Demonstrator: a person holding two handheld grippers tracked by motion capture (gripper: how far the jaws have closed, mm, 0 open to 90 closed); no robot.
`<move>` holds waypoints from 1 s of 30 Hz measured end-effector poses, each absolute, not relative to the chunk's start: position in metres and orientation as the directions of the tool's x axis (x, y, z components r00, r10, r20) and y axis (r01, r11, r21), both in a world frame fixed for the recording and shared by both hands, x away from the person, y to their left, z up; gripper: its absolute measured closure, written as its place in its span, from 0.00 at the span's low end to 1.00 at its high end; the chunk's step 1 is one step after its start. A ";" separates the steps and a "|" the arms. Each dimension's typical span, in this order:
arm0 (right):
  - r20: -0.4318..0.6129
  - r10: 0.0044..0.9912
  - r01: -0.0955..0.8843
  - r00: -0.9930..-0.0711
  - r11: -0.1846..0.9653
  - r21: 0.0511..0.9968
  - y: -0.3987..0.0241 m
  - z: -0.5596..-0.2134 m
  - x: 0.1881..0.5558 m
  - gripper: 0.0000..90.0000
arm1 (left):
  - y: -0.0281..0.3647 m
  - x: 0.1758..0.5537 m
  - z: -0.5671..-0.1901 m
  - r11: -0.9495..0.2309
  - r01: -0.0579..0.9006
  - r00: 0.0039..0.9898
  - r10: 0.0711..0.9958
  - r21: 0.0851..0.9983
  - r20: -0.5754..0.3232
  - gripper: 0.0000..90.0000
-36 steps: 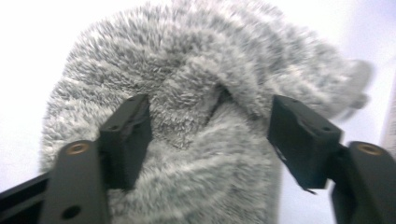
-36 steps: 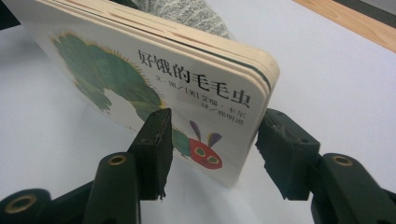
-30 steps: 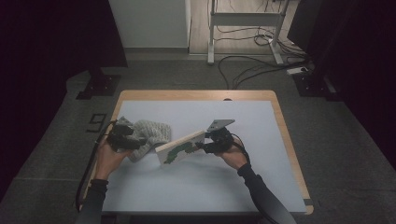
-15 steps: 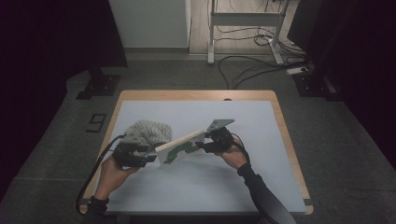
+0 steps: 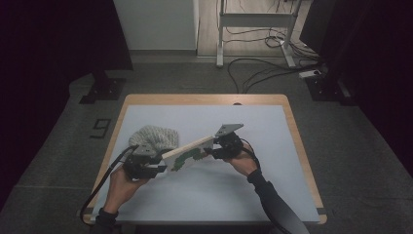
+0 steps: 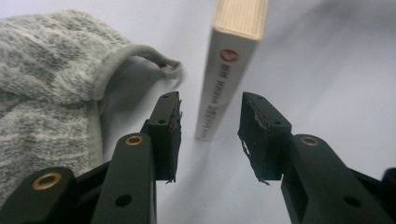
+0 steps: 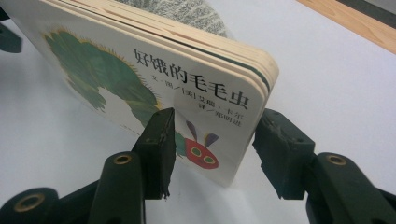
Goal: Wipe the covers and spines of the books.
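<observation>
the left gripper (image 5: 157, 168) has slid off the grey knit pouch (image 5: 155, 137) to the board book's (image 5: 187, 151) free end, its fingers just closing but not yet touching, while the right gripper (image 5: 219, 148) pinches the other end above the bench (image 5: 253, 190).

Board book (image 5: 187, 152), white cover with green caterpillar and Chinese title, was tilted off the blue-grey mat, just beside grey knitted pouch (image 5: 153, 136).

Dim room, grey carpet floor (image 5: 195, 78), wood-edged table (image 5: 204, 99), cables (image 5: 258, 73)
</observation>
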State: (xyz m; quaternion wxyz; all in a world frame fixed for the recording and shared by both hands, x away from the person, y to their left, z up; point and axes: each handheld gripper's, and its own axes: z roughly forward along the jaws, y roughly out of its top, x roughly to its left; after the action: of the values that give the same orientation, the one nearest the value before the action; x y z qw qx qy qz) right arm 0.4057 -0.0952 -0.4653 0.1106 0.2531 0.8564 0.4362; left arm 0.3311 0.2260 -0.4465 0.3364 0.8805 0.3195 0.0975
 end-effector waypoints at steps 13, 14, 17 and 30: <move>0.034 0.545 0.344 -0.838 0.478 0.808 -0.104 -0.463 0.402 0.64 | 0.208 0.338 -0.439 -0.598 0.467 0.778 0.628 0.651 0.019 0.79; 0.034 0.551 0.347 -0.834 0.476 0.808 -0.106 -0.463 0.402 0.64 | 0.207 0.340 -0.439 -0.597 0.466 0.782 0.624 0.653 0.012 0.79; 0.032 0.566 0.352 -0.824 0.468 0.811 -0.112 -0.461 0.402 0.65 | 0.201 0.345 -0.437 -0.596 0.463 0.788 0.616 0.656 0.004 0.79; 0.018 0.630 0.371 -0.777 0.434 0.821 -0.155 -0.448 0.401 0.68 | 0.162 0.382 -0.431 -0.612 0.443 0.799 0.601 0.656 0.021 0.75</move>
State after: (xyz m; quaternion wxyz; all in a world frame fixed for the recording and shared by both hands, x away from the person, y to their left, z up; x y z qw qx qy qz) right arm 0.4007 -0.1554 -0.4483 0.1471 0.3000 0.8338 0.4396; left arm 0.3817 0.1616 -0.4308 0.3289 0.8896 0.2932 0.1204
